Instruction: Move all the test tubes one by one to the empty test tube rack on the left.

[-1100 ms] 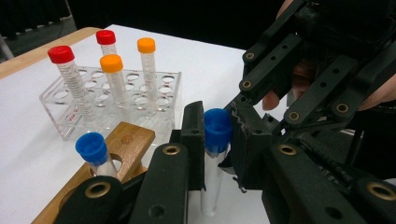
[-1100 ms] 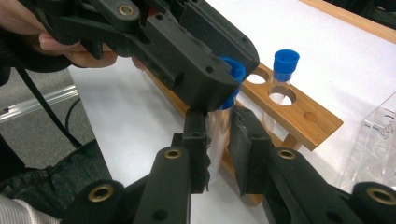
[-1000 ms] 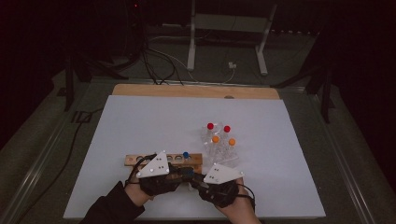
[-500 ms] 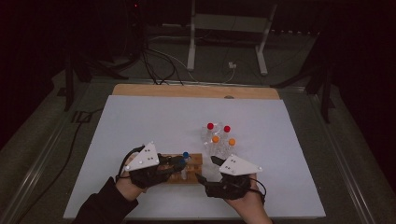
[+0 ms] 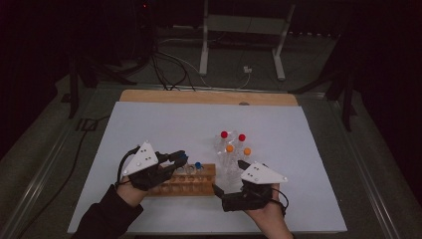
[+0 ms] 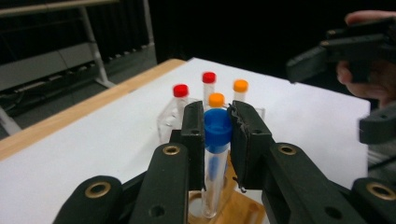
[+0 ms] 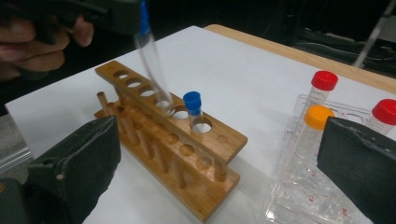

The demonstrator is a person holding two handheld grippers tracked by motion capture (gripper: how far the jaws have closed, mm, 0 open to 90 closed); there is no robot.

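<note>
My left gripper (image 5: 178,159) is shut on a clear tube with a blue cap (image 6: 217,129). The tube (image 7: 152,56) leans, and its lower end sits at a hole of the wooden rack (image 7: 219,140). A second blue-capped tube (image 7: 192,103) stands upright in the rack (image 5: 191,185), one hole over. My right gripper (image 5: 230,177) is just right of the rack's end. Its jaws have just been opening and now stand wide apart, open, with nothing gripped between them (image 7: 218,135).
A clear plastic holder (image 5: 230,157) with two red-capped (image 5: 224,134) and two orange-capped tubes (image 5: 230,148) stands just behind the right gripper. The white sheet (image 5: 149,124) covers the table, with a wooden strip (image 5: 199,97) along its far edge.
The two grippers were close together over the rack and have drawn apart, the left one to the left with its tube. The right gripper's jaws have opened wide.
</note>
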